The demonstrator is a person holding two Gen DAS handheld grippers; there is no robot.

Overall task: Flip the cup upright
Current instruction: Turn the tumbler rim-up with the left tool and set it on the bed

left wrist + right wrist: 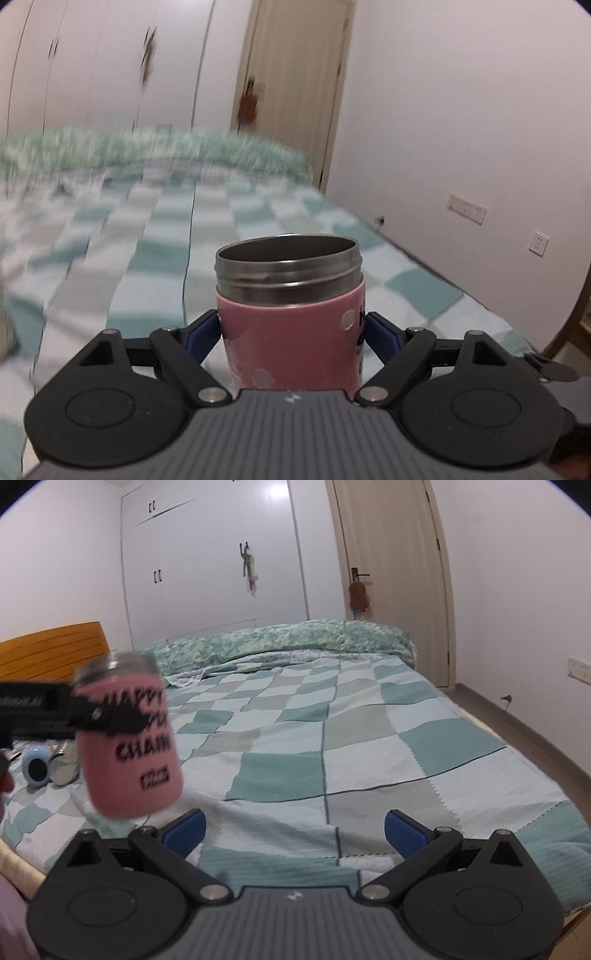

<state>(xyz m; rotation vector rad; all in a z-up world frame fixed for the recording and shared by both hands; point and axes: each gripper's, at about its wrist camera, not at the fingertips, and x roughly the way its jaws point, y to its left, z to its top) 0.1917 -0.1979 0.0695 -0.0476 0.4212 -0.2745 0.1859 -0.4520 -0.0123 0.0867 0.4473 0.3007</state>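
Observation:
The cup (291, 325) is pink with black lettering and a bare steel rim. My left gripper (291, 332) is shut on its pink body and holds it nearly upright, open mouth up, above the bed. In the right wrist view the cup (129, 738) hangs in the air at the left, slightly tilted and blurred, with the left gripper's fingers (110, 716) clamped across it. My right gripper (295, 830) is open and empty, low over the bedspread, to the right of the cup.
A bed with a teal and white checked bedspread (332, 738) fills the view. A folded green quilt (295, 638) lies at its far end. A small blue clock (35, 766) and a metal lid (64, 771) lie at the left. Wardrobe and door stand behind.

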